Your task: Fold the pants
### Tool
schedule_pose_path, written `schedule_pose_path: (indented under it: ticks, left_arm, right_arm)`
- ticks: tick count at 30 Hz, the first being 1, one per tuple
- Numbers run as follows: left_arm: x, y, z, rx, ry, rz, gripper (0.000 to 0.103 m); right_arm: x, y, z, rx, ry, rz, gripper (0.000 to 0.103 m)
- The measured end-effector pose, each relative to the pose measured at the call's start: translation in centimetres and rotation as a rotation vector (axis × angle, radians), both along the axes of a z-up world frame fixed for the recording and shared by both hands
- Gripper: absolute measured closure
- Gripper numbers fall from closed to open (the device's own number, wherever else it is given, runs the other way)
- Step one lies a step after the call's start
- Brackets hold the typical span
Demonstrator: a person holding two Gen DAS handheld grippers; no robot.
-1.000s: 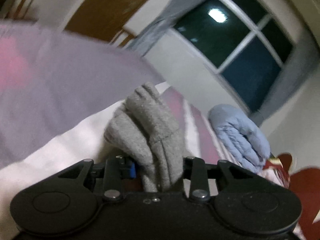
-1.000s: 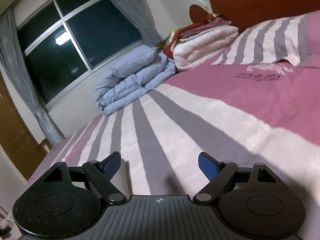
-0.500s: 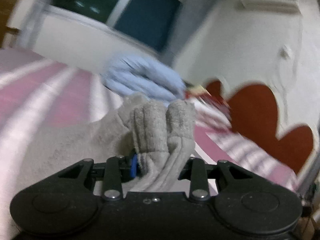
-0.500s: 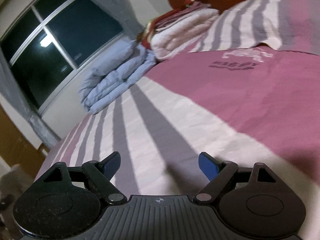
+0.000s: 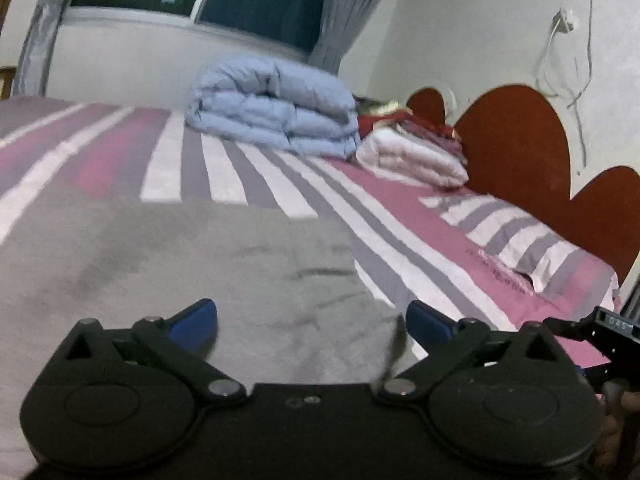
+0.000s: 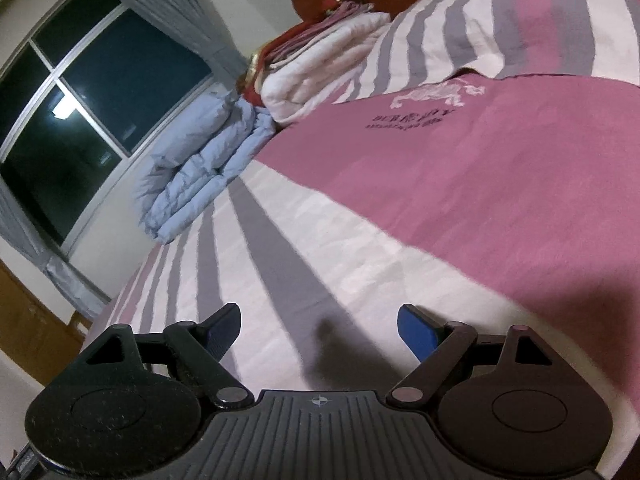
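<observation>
The grey pants (image 5: 180, 260) lie spread flat on the striped pink, white and grey bed cover (image 5: 360, 208), filling the lower left of the left wrist view. My left gripper (image 5: 310, 316) hangs just over their near right edge. Its jaws are opening wide; the cloth lies under them and the blue pads (image 5: 196, 316) do not press on it. My right gripper (image 6: 320, 320) stands open over bare bed cover (image 6: 280, 280) with nothing between its fingers. No pants show in the right wrist view.
A folded blue duvet (image 5: 272, 112) and a stack of white and red blankets (image 5: 412, 156) sit at the far side of the bed. A striped pillow (image 5: 540, 248) lies against the red-brown headboard (image 5: 512, 140). A dark window is behind.
The left gripper swung across the bed with the bunched grey pants pinched in it, then let go; the pants now lie flat. The right gripper stayed open and rolled a little.
</observation>
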State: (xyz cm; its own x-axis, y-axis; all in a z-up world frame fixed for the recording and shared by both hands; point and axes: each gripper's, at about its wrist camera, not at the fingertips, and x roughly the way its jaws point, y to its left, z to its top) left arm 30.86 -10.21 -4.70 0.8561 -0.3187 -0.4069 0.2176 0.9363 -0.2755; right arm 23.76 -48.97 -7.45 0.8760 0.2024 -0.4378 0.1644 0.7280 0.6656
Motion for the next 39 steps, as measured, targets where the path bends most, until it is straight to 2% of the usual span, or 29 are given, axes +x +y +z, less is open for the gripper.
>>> schedule_pose_path:
  ticks: [3, 6, 9, 13, 18, 20, 22, 25, 26, 27, 31, 33, 35, 37, 38, 39]
  left_arm:
    - [-1.4, 2.5, 1.8, 0.021, -0.023, 0.024, 0.008]
    - [-3.5, 6.8, 2.6, 0.082, -0.041, 0.094, 0.006]
    - [-5.1, 11.6, 2.3, 0.128, -0.026, 0.186, 0.006]
    - [-6.8, 17.1, 1.1, 0.172, 0.035, 0.329, 0.006]
    - [-9.1, 21.3, -1.3, 0.113, 0.091, 0.458, 0.006]
    - [-8.9, 22.4, -1.5, 0.069, 0.136, 0.476, 0.006]
    - [-8.9, 23.0, -1.3, 0.027, 0.123, 0.478, 0.006]
    - [-8.7, 22.7, -1.5, 0.032, 0.135, 0.463, 0.006]
    - [-8.9, 22.8, -1.7, 0.040, 0.140, 0.459, 0.006]
    - [-9.1, 22.9, -1.9, 0.045, 0.142, 0.456, 0.006]
    - [-9.2, 23.0, -2.1, 0.030, 0.139, 0.457, 0.006]
    - [-9.1, 23.1, -2.2, 0.027, 0.140, 0.457, 0.006]
    - [-9.1, 23.0, -2.2, 0.033, 0.141, 0.457, 0.006]
    - [-9.0, 22.8, -2.2, 0.045, 0.146, 0.459, 0.006]
    - [-8.9, 22.7, -2.2, 0.051, 0.147, 0.460, 0.006]
    - [-8.9, 22.6, -2.3, 0.059, 0.149, 0.460, 0.006]
  right_arm:
    - [0.2, 2.1, 0.7, 0.003, -0.035, 0.083, 0.018]
    - [0.6, 5.1, 1.5, 0.050, -0.079, 0.222, 0.018]
    - [1.3, 8.6, 1.7, 0.105, -0.102, 0.341, 0.018]
    - [2.6, 12.9, 1.2, 0.136, -0.071, 0.403, 0.018]
    - [3.8, 16.2, 0.5, 0.143, -0.032, 0.450, 0.018]
    - [4.5, 17.2, 0.2, 0.118, 0.006, 0.451, 0.018]
    - [5.2, 18.3, 0.2, 0.092, 0.030, 0.451, 0.018]
    - [6.5, 20.1, 0.4, 0.079, 0.043, 0.477, 0.018]
    - [6.5, 20.8, 0.6, 0.047, 0.037, 0.475, 0.043]
    - [6.5, 21.4, 1.1, 0.004, 0.027, 0.468, 0.059]
    - [5.9, 20.0, 3.7, 0.067, -0.114, 0.455, 0.064]
    - [5.3, 18.6, 4.3, 0.068, -0.150, 0.423, 0.064]
    - [5.6, 17.4, 3.1, 0.043, -0.108, 0.391, 0.064]
    - [6.6, 16.7, 0.0, 0.038, 0.030, 0.380, 0.063]
    - [7.3, 16.5, -1.8, 0.053, 0.106, 0.412, 0.062]
    - [7.1, 16.0, -2.7, 0.080, 0.086, 0.417, 0.062]
